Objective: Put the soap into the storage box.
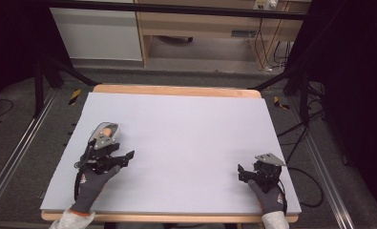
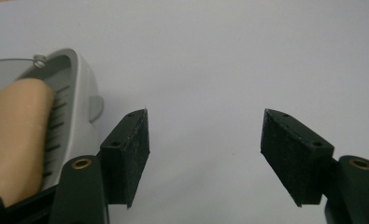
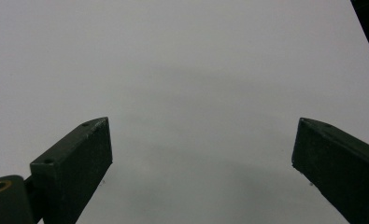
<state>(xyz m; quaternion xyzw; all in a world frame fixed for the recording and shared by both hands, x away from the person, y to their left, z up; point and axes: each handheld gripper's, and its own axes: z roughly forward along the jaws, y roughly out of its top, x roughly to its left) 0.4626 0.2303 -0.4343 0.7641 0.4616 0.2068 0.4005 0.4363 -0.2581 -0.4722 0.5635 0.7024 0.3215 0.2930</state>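
A grey slotted casing [image 1: 107, 130] with a clear cover holds a tan rounded piece [image 2: 14, 135]; it lies on the pale mat [image 1: 186, 133] at the left. My left gripper [image 1: 123, 151] sits just in front of it and points right, open, with nothing between its jaws. In the left gripper view the left gripper [image 2: 205, 121] has the grey slotted casing [image 2: 77, 93] just outside its left jaw. My right gripper [image 1: 241, 172] rests near the front right of the mat, pointing left. In its own view the right gripper [image 3: 203, 126] is open over bare mat.
The mat covers a wooden table [image 1: 176, 89] whose edge shows at the back. Beyond it are dark stand legs [image 1: 38, 86], cables [image 1: 310, 138] on the floor at the right, and a wooden cabinet [image 1: 200, 24].
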